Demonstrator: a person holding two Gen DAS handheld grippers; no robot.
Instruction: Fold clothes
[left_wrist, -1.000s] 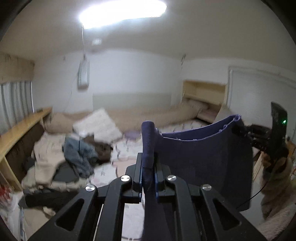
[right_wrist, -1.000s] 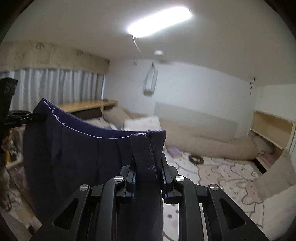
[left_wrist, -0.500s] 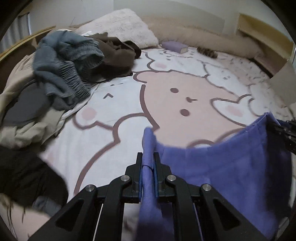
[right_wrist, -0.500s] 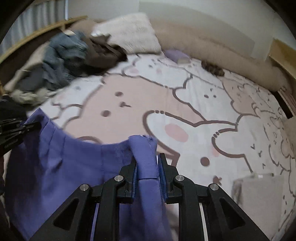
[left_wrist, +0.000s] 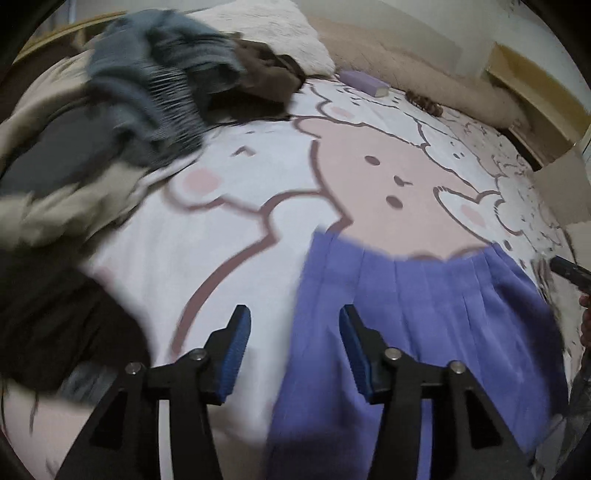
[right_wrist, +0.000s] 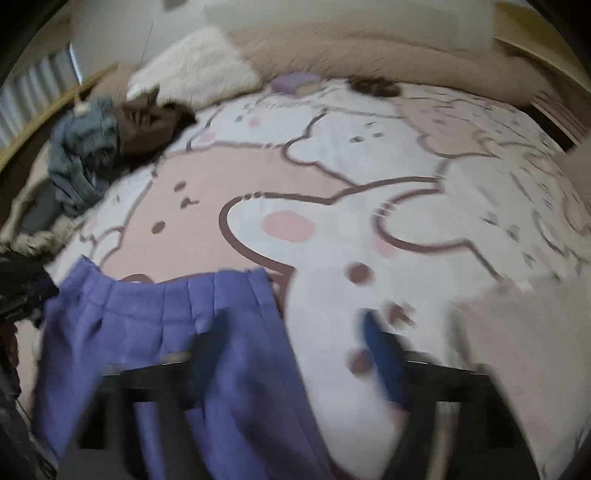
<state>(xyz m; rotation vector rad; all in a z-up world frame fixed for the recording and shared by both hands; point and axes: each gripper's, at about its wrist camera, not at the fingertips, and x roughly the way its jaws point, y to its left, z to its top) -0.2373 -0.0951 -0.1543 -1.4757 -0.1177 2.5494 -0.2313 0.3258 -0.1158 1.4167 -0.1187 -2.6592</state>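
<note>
A purple pleated garment (left_wrist: 413, 317) lies flat on the cartoon-print bedspread (left_wrist: 236, 229), waistband toward the far side. It also shows in the right wrist view (right_wrist: 177, 332). My left gripper (left_wrist: 293, 314) is open and empty, hovering just above the garment's left edge. My right gripper (right_wrist: 295, 332) is open and empty, blurred by motion, over the garment's right edge. The right gripper's tip (left_wrist: 569, 267) shows at the right edge of the left wrist view.
A heap of unfolded clothes (left_wrist: 147, 77) lies at the bed's left side, with dark clothing (left_wrist: 55, 325) nearer. A white fluffy pillow (right_wrist: 192, 70), a purple book (left_wrist: 364, 81) and a beige bolster (right_wrist: 369, 51) sit at the head. Something beige (right_wrist: 517, 332) lies near right.
Both grippers lowered the purple garment from up in the air onto the bed, then opened and let it go. It now lies flat on the bedspread.
</note>
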